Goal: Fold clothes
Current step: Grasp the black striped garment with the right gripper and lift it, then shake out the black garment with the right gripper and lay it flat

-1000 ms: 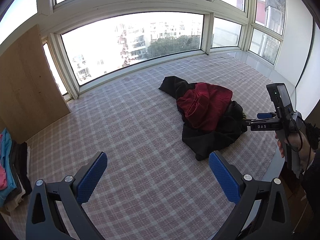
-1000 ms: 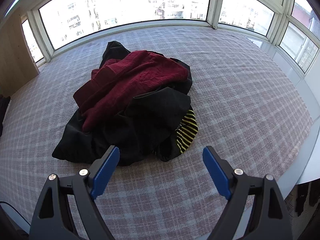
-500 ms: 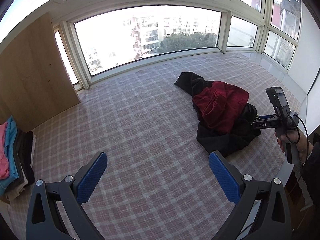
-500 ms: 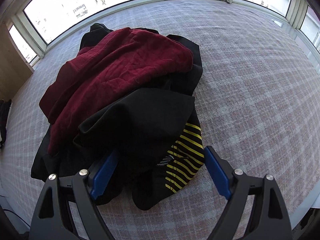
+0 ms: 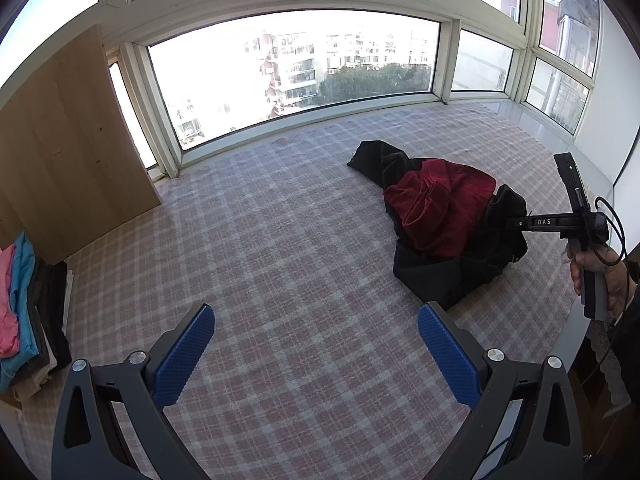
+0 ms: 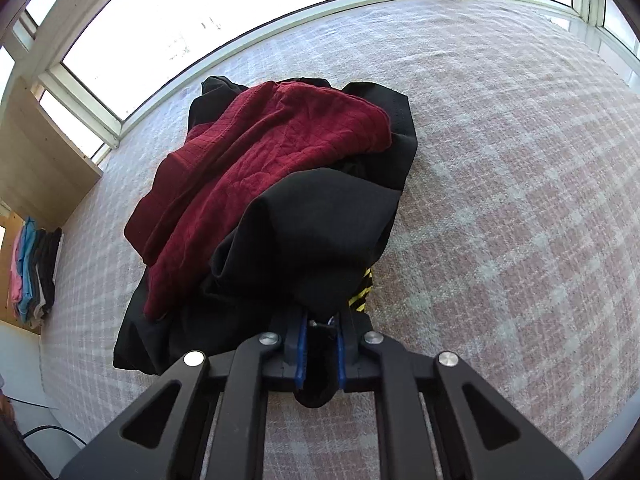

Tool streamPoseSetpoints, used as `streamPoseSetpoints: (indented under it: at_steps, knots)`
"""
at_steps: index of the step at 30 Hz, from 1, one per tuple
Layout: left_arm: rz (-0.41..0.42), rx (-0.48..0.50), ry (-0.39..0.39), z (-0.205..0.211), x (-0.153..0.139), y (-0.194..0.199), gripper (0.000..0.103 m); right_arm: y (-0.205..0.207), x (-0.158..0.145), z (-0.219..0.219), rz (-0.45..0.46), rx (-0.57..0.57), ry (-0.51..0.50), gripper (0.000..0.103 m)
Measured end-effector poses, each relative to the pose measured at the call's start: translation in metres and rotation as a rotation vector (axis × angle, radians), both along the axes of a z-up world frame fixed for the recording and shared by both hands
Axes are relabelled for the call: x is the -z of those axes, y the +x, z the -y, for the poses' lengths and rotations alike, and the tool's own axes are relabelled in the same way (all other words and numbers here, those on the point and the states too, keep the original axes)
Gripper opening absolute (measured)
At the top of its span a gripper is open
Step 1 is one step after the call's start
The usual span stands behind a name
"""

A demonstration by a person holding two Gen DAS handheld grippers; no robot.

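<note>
Right wrist view puts the black garment [image 6: 320, 232] directly in front of me, a bunched fold of it pinched between my right gripper [image 6: 320, 344], whose blue pads [image 6: 301, 344] are closed onto the cloth. That garment sits in a heap on the pink plaid cover [image 6: 520, 200], with a dark red knitted garment [image 6: 256, 160] draped over its far-left part and a yellow-striped piece [image 6: 362, 298] peeking out just beside my right finger. In the left wrist view I see the same heap [image 5: 448, 224] well off to the right, while my left gripper [image 5: 316, 356] hangs over bare plaid with its fingers spread wide, holding nothing. A stack of folded clothes [image 5: 24, 304] stands at the far left, near a wooden panel [image 5: 68, 152].
</note>
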State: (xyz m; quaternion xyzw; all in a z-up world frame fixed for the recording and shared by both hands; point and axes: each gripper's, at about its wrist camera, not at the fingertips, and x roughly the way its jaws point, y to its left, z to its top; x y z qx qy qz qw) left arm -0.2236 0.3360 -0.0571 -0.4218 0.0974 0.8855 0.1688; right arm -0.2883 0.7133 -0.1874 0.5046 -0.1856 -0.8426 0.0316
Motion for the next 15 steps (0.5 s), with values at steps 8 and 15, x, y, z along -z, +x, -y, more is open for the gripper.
streamPoseSetpoints:
  at_steps: [8,15]
  knots:
    - [-0.021,0.004,0.009,0.009,-0.008,0.004,0.102,0.016,-0.1,-0.01,-0.221,0.036,0.036,0.009]
    - [-0.049,0.009,0.051,0.037,-0.017,0.006,0.102,0.019,-0.214,0.003,-0.412,0.04,0.136,0.009]
